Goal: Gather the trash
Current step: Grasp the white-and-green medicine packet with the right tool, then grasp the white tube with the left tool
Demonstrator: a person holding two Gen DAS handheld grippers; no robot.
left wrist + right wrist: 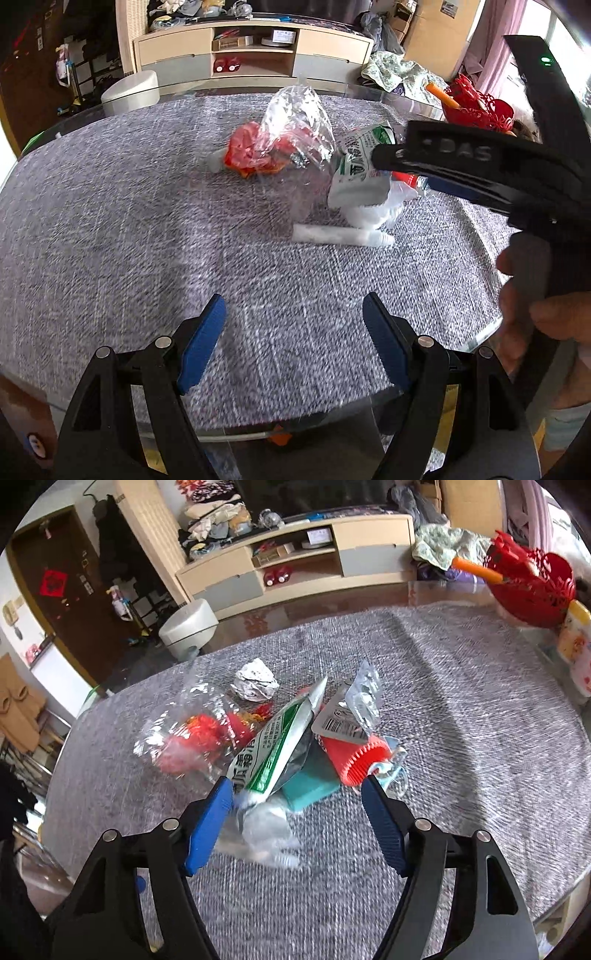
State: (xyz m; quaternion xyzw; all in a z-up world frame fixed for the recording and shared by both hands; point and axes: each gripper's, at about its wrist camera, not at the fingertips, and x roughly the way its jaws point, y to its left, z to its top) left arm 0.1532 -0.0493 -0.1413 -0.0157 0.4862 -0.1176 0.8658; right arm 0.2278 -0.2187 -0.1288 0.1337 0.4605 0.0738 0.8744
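Your right tool [297, 792] is spread wide over the trash pile [291, 746] mid-tabletop [461, 738]; your left tool [293, 310] is spread and empty, well back. Close carelessly and the slippery wrapper [273, 746] may slide out, scattering the pile.

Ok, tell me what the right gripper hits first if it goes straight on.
Most likely the green-and-white packet, which lies between the open fingers of the right gripper. The teal block sits just behind it. Depth is uncertain in this fisheye view.
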